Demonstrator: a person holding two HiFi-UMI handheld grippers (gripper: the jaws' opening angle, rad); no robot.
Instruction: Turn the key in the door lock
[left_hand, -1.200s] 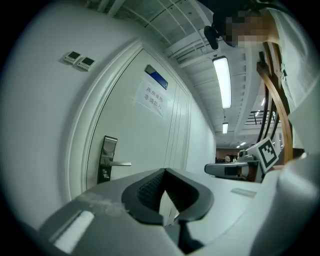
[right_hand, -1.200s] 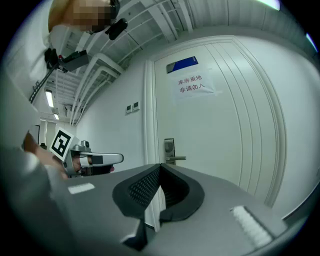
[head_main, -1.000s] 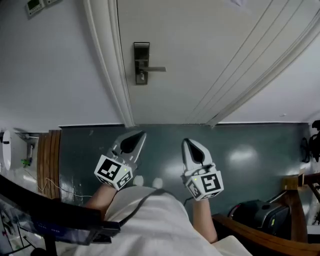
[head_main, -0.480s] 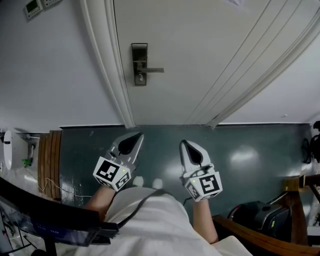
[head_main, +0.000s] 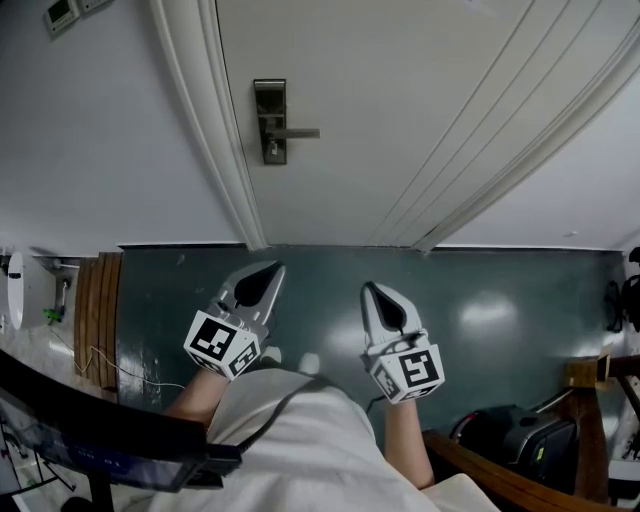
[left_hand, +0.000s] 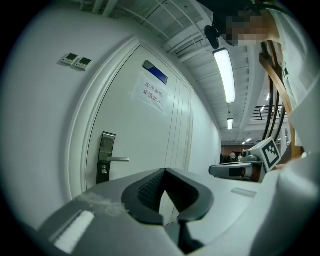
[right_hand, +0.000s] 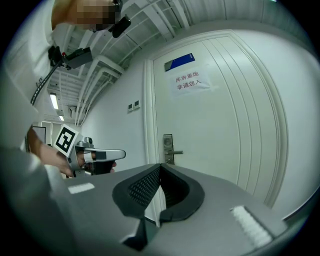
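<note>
The door lock (head_main: 269, 121) is a dark metal plate with a lever handle (head_main: 298, 133) on the white door (head_main: 400, 110), close to the frame. A small pale bit below the lever looks like the key (head_main: 270, 151), too small to be sure. My left gripper (head_main: 274, 267) and right gripper (head_main: 368, 287) are held side by side over the floor, well short of the door, both shut and empty. The left gripper view shows the lock (left_hand: 106, 157) ahead to the left of the shut left gripper (left_hand: 164, 170). In the right gripper view the lock (right_hand: 168, 148) stands just above the shut right gripper (right_hand: 160, 165).
A white door frame (head_main: 205, 120) runs left of the lock, with grey wall beyond it. The floor (head_main: 500, 300) is dark green. A wooden bench (head_main: 98, 310) stands at the left, a dark bag (head_main: 510, 430) and wooden furniture at the lower right. A paper notice (right_hand: 189, 82) hangs on the door.
The head view has shifted a little, so the lock now sits slightly further left and higher. Both grippers stay shut and keep nearly the same place.
</note>
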